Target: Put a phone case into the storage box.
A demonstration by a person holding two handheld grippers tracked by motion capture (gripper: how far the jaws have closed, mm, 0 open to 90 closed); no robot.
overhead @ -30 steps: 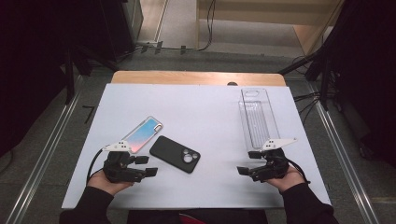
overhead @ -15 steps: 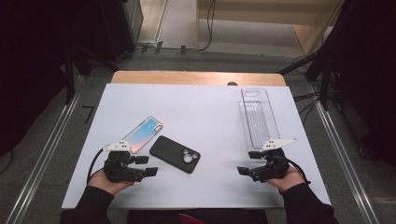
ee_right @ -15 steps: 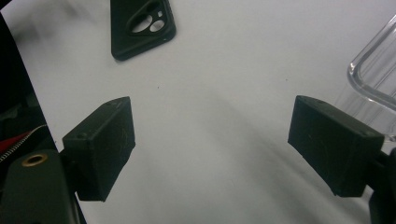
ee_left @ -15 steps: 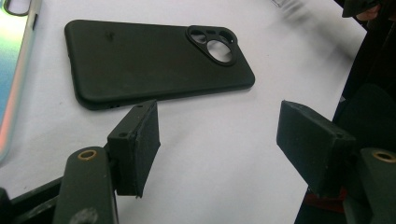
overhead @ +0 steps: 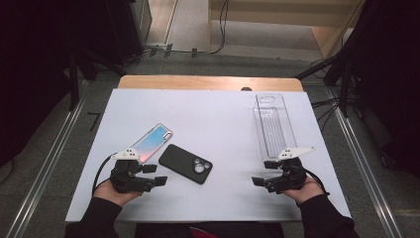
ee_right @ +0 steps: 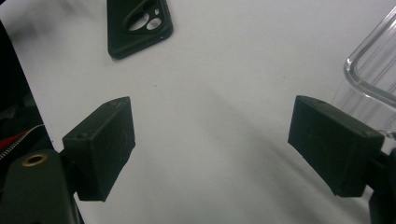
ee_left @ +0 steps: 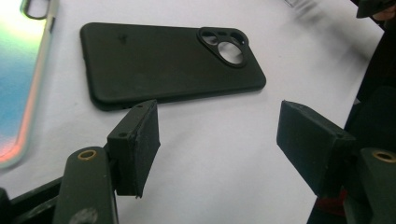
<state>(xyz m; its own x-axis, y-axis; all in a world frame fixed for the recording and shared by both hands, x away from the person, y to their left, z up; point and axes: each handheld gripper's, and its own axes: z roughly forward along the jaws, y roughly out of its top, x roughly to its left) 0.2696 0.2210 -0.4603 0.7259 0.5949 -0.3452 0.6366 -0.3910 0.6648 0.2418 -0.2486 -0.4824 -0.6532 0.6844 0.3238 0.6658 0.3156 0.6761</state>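
A black phone case lies camera-cutout up on the white table, left of centre. Just beyond it to the left lies an iridescent phone case. My left gripper rests at the near left, jaws pointing right, open and empty, a short way from the black case's near end. In the left gripper view the black case lies just past the open left gripper, with the iridescent case at the left edge. My right gripper rests at the near right, open with nothing between its jaws.
A long clear plastic tray lies at the right, its near end just beyond the right gripper. In the right gripper view, the tray's corner is at the right and the black case at the top left. A wooden strip borders the table's far edge.
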